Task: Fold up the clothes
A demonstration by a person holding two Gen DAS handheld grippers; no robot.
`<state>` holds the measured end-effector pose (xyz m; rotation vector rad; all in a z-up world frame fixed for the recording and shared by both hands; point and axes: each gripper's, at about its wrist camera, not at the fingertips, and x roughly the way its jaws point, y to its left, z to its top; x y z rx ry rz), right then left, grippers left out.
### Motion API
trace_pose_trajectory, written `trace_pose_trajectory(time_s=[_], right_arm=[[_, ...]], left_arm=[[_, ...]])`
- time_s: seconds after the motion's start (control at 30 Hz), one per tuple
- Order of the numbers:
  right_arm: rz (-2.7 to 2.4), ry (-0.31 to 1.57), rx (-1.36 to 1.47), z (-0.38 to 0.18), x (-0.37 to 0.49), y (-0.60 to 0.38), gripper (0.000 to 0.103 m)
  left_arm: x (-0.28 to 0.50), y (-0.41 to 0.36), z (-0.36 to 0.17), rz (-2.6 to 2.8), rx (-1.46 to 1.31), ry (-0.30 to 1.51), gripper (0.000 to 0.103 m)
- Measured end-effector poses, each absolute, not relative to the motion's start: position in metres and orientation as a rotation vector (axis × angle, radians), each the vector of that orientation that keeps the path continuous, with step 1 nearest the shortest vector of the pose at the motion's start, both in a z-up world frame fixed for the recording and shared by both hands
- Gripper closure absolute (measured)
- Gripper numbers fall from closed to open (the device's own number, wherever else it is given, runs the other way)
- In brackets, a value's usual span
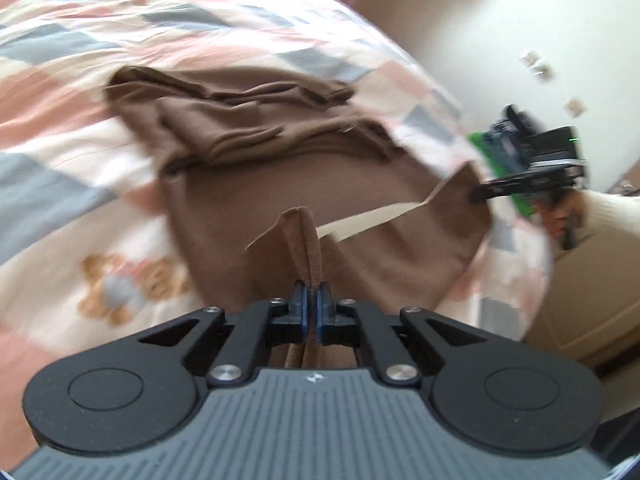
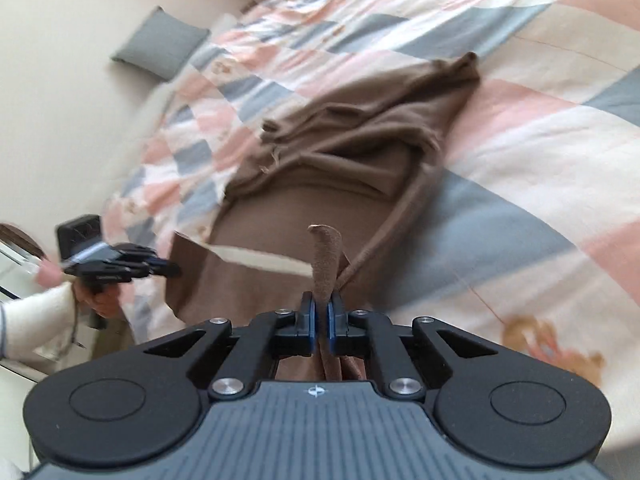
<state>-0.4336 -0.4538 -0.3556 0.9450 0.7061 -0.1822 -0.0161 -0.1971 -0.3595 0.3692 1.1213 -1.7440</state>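
both hand-held grippers, left (image 1: 312, 294) and right (image 2: 322, 304), clench the brown garment's (image 1: 280, 184) hem near the bed's (image 1: 60, 152) edge; next, carry it over toward the far end.

left tool (image 1: 312, 289) pinching brown garment (image 1: 280, 184), quilt (image 1: 60, 128)

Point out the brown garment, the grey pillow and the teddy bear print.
brown garment (image 1: 280, 184): left wrist view, on its flat middle panel.
grey pillow (image 2: 162, 42): right wrist view, on its centre.
teddy bear print (image 1: 128, 286): left wrist view, on the bear's body.
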Motion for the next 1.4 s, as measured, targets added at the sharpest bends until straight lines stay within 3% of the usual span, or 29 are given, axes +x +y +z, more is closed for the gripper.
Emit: trace_pose_trajectory(time_s=[0.03, 0.1, 0.17, 0.2, 0.23, 0.3, 0.43, 0.57, 0.73, 0.9, 1.07, 1.4], right_arm=[[-0.225, 0.742, 0.937, -0.363, -0.432, -0.459, 0.098], [-0.342, 0.856, 0.915, -0.377, -0.429, -0.467, 0.086], [-0.403, 0.859, 0.916, -0.376, -0.433, -0.468, 0.084], [-0.433, 0.852, 0.893, -0.369, -0.436, -0.465, 0.075], [-0.471, 0.853, 0.867, -0.363, -0.439, -0.461, 0.058], [-0.572, 0.865, 0.800, -0.349, -0.446, -0.451, 0.047], [-0.677, 0.857, 0.576, -0.317, -0.452, -0.414, 0.047], [-0.531, 0.916, 0.187, -0.303, -0.443, -0.348, 0.048], [-0.299, 1.059, -0.371, -0.349, -0.423, -0.270, 0.048], [-0.239, 1.048, -0.763, -0.394, -0.425, -0.240, 0.050], [-0.225, 1.075, -0.865, -0.412, -0.424, -0.248, 0.050], [-0.257, 1.062, -0.749, -0.381, -0.406, -0.254, 0.052]], left_arm=[[-0.011, -0.203, -0.371, -1.710, 0.378, 1.150, 0.101], [-0.001, -0.212, -0.396, -1.594, 0.447, 1.204, 0.095], [0.009, -0.210, -0.400, -1.551, 0.411, 1.243, 0.093], [0.010, -0.206, -0.395, -1.535, 0.403, 1.231, 0.092], [0.010, -0.200, -0.388, -1.520, 0.411, 1.201, 0.081], [0.009, -0.187, -0.374, -1.466, 0.452, 1.137, 0.066], [-0.010, -0.165, -0.349, -1.395, 0.598, 1.007, 0.066], [-0.062, -0.139, -0.336, -1.451, 0.865, 0.748, 0.066], [-0.119, -0.119, -0.356, -1.516, 1.150, 0.412, 0.064], [-0.145, -0.110, -0.384, -1.526, 1.307, 0.111, 0.064], [-0.139, -0.111, -0.393, -1.536, 1.317, 0.086, 0.063], [-0.137, -0.111, -0.399, -1.603, 1.347, -0.054, 0.064]])
